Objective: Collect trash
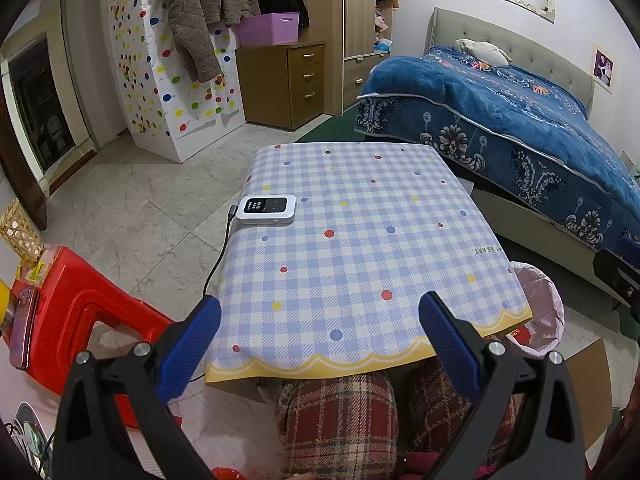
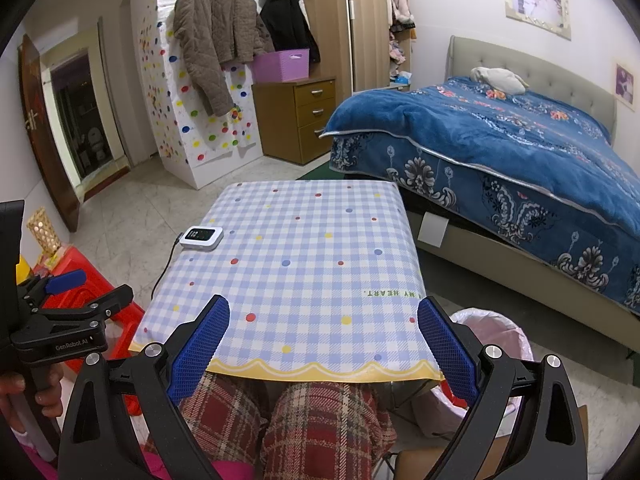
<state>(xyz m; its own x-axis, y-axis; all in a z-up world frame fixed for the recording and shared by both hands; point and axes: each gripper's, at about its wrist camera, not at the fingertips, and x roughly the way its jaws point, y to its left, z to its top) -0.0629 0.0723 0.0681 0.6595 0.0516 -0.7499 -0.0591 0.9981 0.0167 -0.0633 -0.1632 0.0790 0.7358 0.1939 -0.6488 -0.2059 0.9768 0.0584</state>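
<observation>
My left gripper (image 1: 320, 306) is open over the near edge of a small table (image 1: 360, 240) covered by a blue checked cloth with coloured dots. My right gripper (image 2: 324, 308) is open too, above the same near edge of the table (image 2: 312, 272). Neither holds anything. A bin with a pink liner (image 1: 540, 308) stands on the floor by the table's near right corner, below the right gripper's right finger (image 2: 444, 340). Something red lies inside the bin. No loose trash shows on the cloth. The left gripper (image 2: 100, 286) appears at the left of the right wrist view, held by a hand (image 2: 12, 388).
A white device (image 1: 267, 208) with a dark screen and a black cable lies at the table's left edge. A red plastic stool (image 1: 80, 300) stands to the left with a phone on it. A bed with a blue quilt (image 2: 500, 152) fills the right. A person's plaid-clad legs (image 2: 320, 420) are under the table.
</observation>
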